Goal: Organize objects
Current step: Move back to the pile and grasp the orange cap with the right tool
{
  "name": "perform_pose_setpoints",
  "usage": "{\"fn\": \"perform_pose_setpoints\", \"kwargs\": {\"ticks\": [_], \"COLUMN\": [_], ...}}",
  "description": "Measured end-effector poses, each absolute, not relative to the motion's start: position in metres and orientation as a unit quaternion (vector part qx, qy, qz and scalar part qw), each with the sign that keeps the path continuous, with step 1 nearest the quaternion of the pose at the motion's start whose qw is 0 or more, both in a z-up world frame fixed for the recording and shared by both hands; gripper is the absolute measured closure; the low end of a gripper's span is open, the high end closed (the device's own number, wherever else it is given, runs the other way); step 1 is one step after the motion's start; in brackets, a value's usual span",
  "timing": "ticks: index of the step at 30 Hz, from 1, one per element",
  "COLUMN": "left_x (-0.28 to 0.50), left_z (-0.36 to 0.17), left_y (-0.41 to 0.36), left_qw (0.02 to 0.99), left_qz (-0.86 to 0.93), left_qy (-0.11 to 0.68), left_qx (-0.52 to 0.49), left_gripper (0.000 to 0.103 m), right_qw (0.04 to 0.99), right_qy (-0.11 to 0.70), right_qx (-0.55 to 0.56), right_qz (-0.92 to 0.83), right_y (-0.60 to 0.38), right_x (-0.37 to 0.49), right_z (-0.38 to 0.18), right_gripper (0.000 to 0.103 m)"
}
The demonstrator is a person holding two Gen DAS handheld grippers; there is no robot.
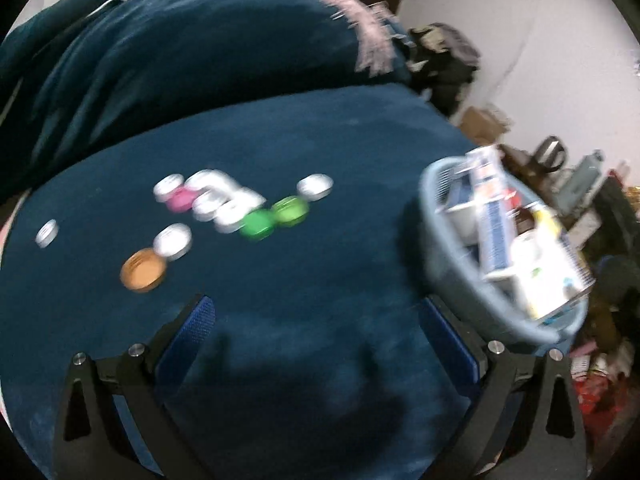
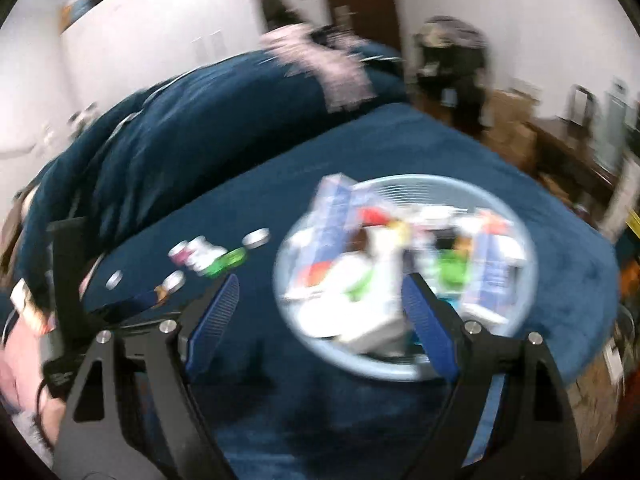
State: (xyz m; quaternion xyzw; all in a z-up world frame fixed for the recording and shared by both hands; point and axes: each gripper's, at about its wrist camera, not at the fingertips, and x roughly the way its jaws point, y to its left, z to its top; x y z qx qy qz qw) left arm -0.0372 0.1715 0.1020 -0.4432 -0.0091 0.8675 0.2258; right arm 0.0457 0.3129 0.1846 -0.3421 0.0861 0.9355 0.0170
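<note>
Left gripper: jaws spread wide, nothing between them, held above the bare blue bed cover; by judgement, poised to reach for a loose item.

Right gripper: likewise wide apart and empty, hanging just in front of the basket, whose near rim shows between its fingers; likely placed there to steady or receive.

Basket: pale blue, round, slatted, standing on the bed. Holds boxes and bottles crowded together, motion blur hiding details. Presumably the collection point.

Small jars and lids: loose cluster on the bed cover, well left of the basket. White caps mostly, one pink, two green touching one another. A white cap sits apart, the nearest of them to the basket. Orange lid and another white cap lie farther from the basket; a lone white one farthest. None yet in the basket, so sorting appears unfinished.

Dark blue duvet: heaped beyond the basket and cluster.
</note>
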Motion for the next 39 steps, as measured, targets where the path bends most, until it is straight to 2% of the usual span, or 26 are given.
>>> {"fn": "perform_pose_setpoints", "kwargs": {"ticks": [9,16,21,28,36,37,38,39], "left_x": [-0.037,-0.051,-0.056,-0.063,-0.066,-0.067,-0.067,-0.068], "left_z": [0.040,0.040,0.042,0.029,0.014,0.014,0.013,0.013], "left_y": [0.102,0.034,-0.001,-0.045,-0.061,-0.060,-0.059,-0.058], "left_qw": [0.130,0.026,-0.011,-0.057,-0.070,-0.071,-0.072,-0.072], "left_qz": [0.855,0.873,0.883,0.875,0.868,0.868,0.868,0.867], "left_qy": [-0.033,-0.083,-0.098,-0.099,-0.092,-0.091,-0.090,-0.090], "left_qx": [-0.501,-0.480,-0.460,-0.470,-0.483,-0.483,-0.484,-0.485], "left_gripper": [0.001,0.001,0.001,0.001,0.001,0.001,0.001,0.001], "right_qw": [-0.095,-0.147,-0.190,-0.175,-0.176,-0.187,-0.187,-0.177], "right_qy": [0.025,0.002,0.022,0.013,0.034,0.029,0.015,-0.008], "right_qx": [-0.417,-0.445,-0.467,-0.494,-0.514,-0.520,-0.521,-0.519], "right_qz": [0.904,0.883,0.863,0.851,0.839,0.833,0.833,0.836], "right_y": [0.246,0.198,0.162,0.119,0.108,0.106,0.104,0.104], "right_x": [0.035,-0.010,-0.047,-0.088,-0.127,-0.130,-0.130,-0.128], "right_z": [0.155,0.139,0.116,0.071,0.040,0.036,0.035,0.035], "right_gripper": [0.018,0.018,0.018,0.018,0.019,0.025,0.048,0.061]}}
